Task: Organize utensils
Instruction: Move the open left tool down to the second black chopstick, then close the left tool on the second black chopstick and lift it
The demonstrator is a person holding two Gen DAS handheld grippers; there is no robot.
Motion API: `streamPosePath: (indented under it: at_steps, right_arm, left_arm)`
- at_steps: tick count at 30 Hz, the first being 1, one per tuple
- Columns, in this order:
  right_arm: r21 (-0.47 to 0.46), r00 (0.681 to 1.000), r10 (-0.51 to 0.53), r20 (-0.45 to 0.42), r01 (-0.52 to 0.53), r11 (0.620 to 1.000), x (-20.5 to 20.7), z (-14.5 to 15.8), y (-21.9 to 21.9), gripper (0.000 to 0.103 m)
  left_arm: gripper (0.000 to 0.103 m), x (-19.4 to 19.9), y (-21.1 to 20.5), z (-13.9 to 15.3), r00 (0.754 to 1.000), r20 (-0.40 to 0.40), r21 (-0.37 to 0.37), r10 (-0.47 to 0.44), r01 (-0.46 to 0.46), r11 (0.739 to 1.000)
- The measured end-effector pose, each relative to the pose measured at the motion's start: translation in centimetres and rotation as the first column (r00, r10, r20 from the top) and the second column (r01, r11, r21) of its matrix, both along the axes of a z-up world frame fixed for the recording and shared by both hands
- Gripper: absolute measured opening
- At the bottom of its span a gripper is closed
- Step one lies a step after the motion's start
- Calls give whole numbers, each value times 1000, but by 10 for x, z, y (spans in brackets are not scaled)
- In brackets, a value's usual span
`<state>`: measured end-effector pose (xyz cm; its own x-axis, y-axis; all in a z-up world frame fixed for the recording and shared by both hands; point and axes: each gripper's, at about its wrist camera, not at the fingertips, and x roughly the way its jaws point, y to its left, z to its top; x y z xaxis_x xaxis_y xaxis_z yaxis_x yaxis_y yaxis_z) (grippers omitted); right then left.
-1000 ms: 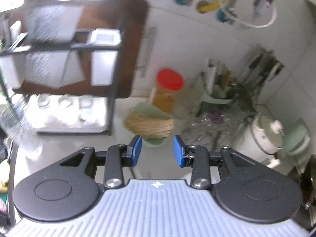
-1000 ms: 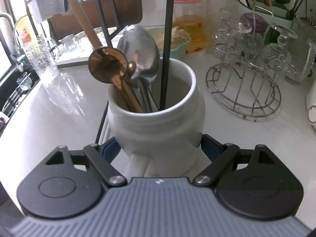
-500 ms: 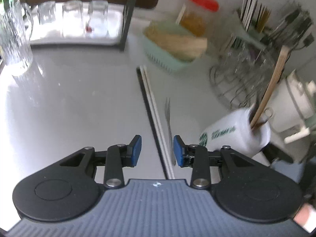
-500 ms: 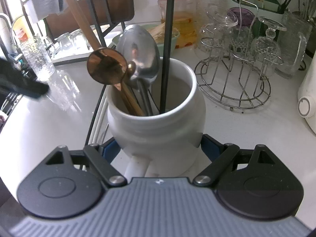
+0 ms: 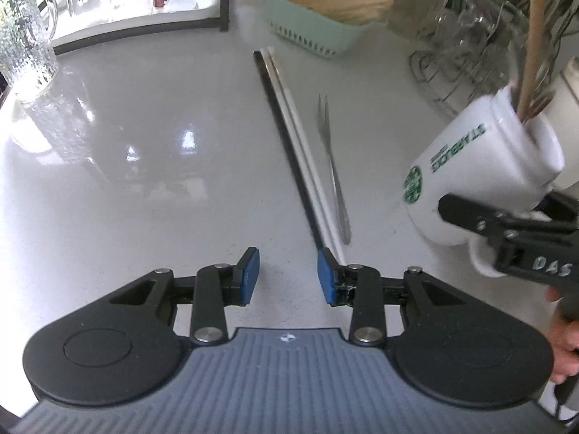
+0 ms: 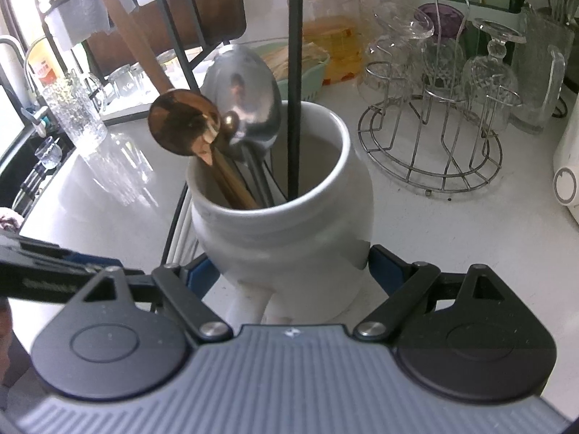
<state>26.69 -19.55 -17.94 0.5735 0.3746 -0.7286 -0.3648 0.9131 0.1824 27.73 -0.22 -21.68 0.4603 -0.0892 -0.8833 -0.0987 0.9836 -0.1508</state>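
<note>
My left gripper (image 5: 288, 275) sits at lower centre of its own frame, tipped steeply down, its blue pads parted with nothing between them. My right gripper (image 6: 291, 275) fills the lower part of its frame, its jaws having just been opening, with the white mug (image 6: 286, 231) between them. At the right edge of the left view, my hand (image 5: 564, 340) grips the right gripper's handle.

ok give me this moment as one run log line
left gripper: jaws open, empty, beside black and white chopsticks | right gripper: jaws just opening around white ceramic mug | steel fork: on counter
</note>
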Motion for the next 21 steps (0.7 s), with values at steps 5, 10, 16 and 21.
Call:
streamPosePath:
  at_steps: [5,10,16,21]
  right_arm:
    - [2,1000,4,-6,-4,1000,1,0,0,91]
    - [5,1000,8,-5,-8,1000,1,-1,-1,91]
    - [8,1000,9,-4,-9,1000,1,-1,-2,91]
    - [8,1000,9,-4,-9,1000,1,-1,-2,91]
  left_arm:
    - [40,4,-5,1,1000,12,17,-14,13,1000]
    - [41,7,-14,-1,999,17,63,-32,31,998]
    - [40,7,-29,-4,998,12,163,-59,57,985]
    - [23,5,-27,-3,999,11,163,-40,37,986]
